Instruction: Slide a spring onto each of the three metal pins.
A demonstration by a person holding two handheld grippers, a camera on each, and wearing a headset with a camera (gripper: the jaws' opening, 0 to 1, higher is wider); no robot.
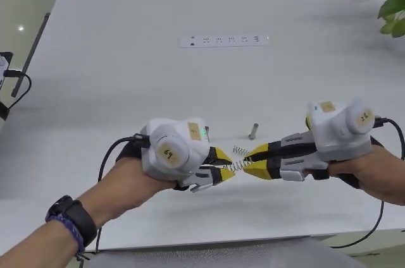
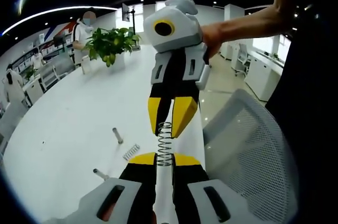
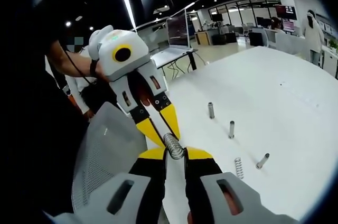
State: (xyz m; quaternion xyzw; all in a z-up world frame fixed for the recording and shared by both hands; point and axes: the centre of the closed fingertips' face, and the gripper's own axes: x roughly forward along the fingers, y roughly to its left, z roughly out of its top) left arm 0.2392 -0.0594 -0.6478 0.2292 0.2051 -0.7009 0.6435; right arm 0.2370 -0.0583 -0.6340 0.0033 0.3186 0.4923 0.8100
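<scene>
Presently one spring (image 1: pixel 238 165) clenched at both ends, left gripper (image 1: pixel 220 172) and right gripper (image 1: pixel 254 162) tip to tip.
Spring axis runs left-right; metal pins (image 3: pixel 231 129) sit farther on the table (image 1: pixel 126 91), nearer my right gripper, I judge.

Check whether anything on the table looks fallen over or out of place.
One metal pin lies on its side beside a loose spring, whereas the other two pins stand upright. The left hand-held gripper and the right hand-held gripper hold a second spring, which looks intact.
</scene>
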